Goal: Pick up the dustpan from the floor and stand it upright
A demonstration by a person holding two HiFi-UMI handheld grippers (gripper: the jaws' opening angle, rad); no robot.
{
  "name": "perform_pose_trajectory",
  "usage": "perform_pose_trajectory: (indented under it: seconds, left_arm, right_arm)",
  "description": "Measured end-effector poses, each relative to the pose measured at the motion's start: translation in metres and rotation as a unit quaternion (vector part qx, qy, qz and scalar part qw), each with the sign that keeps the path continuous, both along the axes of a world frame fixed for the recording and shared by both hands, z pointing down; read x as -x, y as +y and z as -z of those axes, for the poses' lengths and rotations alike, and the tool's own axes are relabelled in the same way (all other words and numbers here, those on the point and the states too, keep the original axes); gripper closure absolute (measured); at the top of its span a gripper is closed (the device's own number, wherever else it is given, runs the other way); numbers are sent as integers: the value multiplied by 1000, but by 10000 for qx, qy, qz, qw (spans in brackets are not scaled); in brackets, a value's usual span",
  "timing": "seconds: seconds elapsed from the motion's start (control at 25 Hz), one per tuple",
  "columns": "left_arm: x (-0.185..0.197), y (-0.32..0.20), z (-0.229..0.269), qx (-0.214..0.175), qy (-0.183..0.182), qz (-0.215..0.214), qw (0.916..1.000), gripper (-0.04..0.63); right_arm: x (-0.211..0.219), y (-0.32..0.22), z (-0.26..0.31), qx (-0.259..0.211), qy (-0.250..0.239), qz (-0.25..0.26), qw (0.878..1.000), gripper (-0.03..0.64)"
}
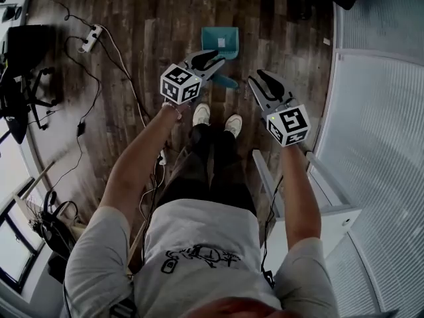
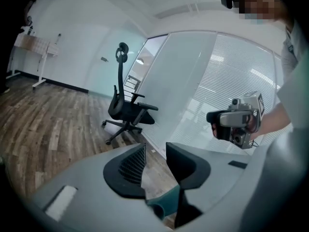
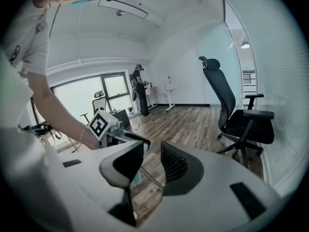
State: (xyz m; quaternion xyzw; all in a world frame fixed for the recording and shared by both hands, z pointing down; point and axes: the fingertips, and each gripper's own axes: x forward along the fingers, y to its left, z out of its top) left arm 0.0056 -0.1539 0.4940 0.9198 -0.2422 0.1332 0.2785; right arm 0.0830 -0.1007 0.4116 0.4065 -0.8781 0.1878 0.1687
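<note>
The teal dustpan (image 1: 222,42) stands on the wood floor ahead of my feet, its thin pole rising toward me and ending in a teal handle (image 1: 226,81). My left gripper (image 1: 213,59) is at that handle. In the left gripper view the handle end (image 2: 166,204) sits low between the jaws of the left gripper (image 2: 155,151), which stand apart with floor showing between the tips; the pads do not appear to press it. My right gripper (image 1: 260,78) hangs to the right, apart from the dustpan, open with nothing in it (image 3: 152,149). The pole (image 3: 145,176) shows past it.
A black office chair (image 2: 126,111) stands by the glass wall with blinds (image 1: 384,111). A power strip (image 1: 91,38) and cables trail on the floor at left. A white desk (image 1: 331,211) is at my right. My shoes (image 1: 202,114) are just behind the dustpan.
</note>
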Motion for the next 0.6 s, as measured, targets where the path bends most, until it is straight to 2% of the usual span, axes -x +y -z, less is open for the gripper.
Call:
perform_pose_trajectory:
  seconds: [0.16, 0.36, 0.44, 0.6]
  left_arm:
    - [8, -6, 9, -59, -252, 325, 9991, 453]
    - [19, -14, 35, -226, -462, 694, 9963, 446]
    - [25, -14, 56, -331, -442, 871, 9947, 446]
    - [40, -4, 120, -582, -179, 1287, 9898, 446]
  right_arm:
    - [-6, 4, 27, -88, 167, -180, 9997, 512]
    - [-17, 3, 67, -219, 277, -440, 9984, 512]
    - [-21, 4, 84, -251, 335, -534, 9977, 514]
    - [-24, 6, 124, -374, 397, -665, 9963, 534]
